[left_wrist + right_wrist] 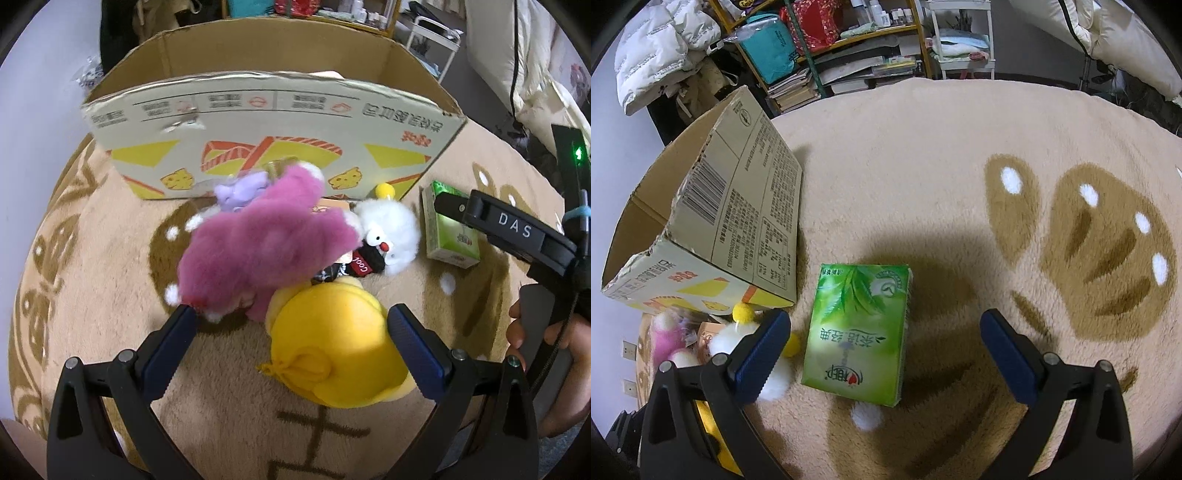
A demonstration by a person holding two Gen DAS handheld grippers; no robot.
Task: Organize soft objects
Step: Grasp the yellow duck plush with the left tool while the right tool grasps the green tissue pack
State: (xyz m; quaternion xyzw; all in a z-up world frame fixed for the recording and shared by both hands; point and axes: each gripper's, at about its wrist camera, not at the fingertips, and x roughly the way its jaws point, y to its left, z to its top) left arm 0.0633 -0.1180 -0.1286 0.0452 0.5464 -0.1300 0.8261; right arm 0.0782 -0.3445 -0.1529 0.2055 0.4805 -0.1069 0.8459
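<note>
Both tongs wide open and empty, left gripper point(291, 332) over the yellow plush point(332, 339) beside the pink plush point(258, 243) before the box point(258, 122); light, squashy, best pinched across its plump middle.

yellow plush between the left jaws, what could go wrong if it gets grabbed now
The pink plush overlaps the yellow plush and touches the left gripper's finger, so it may snag and drag along. The cardboard box wall stands high, so a low carry could knock it.
</note>
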